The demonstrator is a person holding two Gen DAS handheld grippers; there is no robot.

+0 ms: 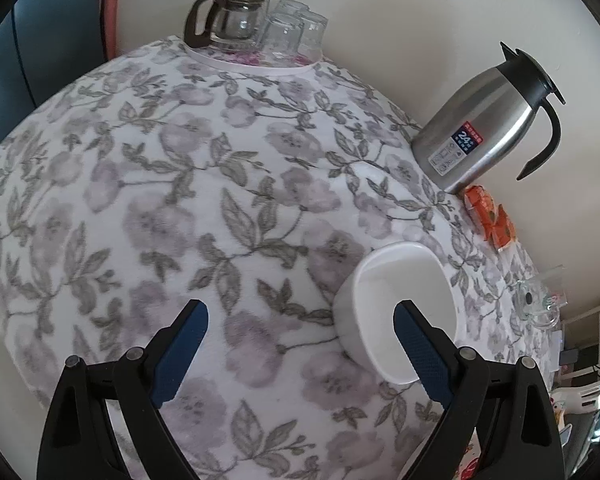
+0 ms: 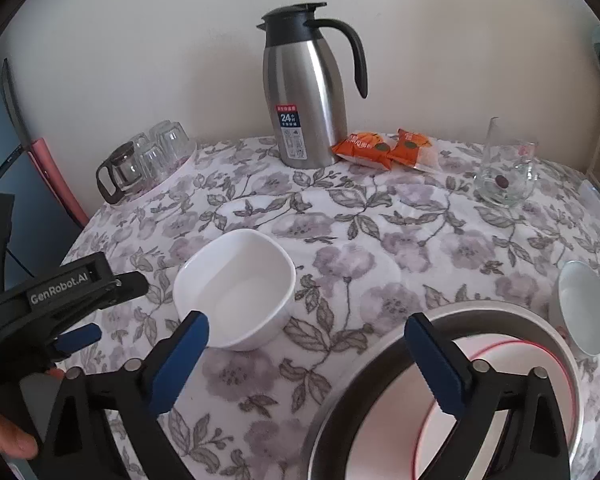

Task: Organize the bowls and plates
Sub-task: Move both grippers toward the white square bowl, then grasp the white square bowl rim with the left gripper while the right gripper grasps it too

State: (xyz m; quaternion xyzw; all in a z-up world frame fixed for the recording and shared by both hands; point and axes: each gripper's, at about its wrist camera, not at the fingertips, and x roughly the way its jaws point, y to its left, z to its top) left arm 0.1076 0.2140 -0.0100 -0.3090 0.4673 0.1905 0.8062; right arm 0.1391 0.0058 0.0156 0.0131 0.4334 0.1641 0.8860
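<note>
The left hand-held gripper (image 1: pixel 300 344) points steeply down at the desk (image 1: pixel 180 200), its two blue-padded fingers (image 1: pixel 180 356) spread wide with only flowered cloth between them. Its right finger overlaps the near rim of a white square bowl (image 1: pixel 400 300), which sits on the cloth to the right of the gap; whether the pad touches the rim I cannot tell. Farther back, against the wall, stand a steel thermos jug (image 1: pixel 480 128), a glass coffee pot (image 1: pixel 228 20) and upturned glasses (image 1: pixel 296 28) on a tray. Orange snack packets (image 1: pixel 492 220) lie beside the jug.

In the right wrist view, the right hand-held gripper (image 2: pixel 306 356) also tilts downward, its fingers standing wide apart and pinching nothing. Its left finger lies in front of the near edge of the white square bowl (image 2: pixel 236 284), and its right finger hangs over a large dark-rimmed pan (image 2: pixel 372 360) that holds a white plate with a red edge (image 2: pixel 500 364). A small round white bowl (image 2: pixel 584 312) rests on the desk at the far right, apart from the pan. At the left edge the other hand-held gripper (image 2: pixel 78 336) reaches in low toward the square bowl, with fingertips of the person's hand (image 2: pixel 12 440) gripping its handle. The jug (image 2: pixel 304 96), snack packets (image 2: pixel 384 148) and a glass teapot (image 2: pixel 504 180) line the back of the desk.
</note>
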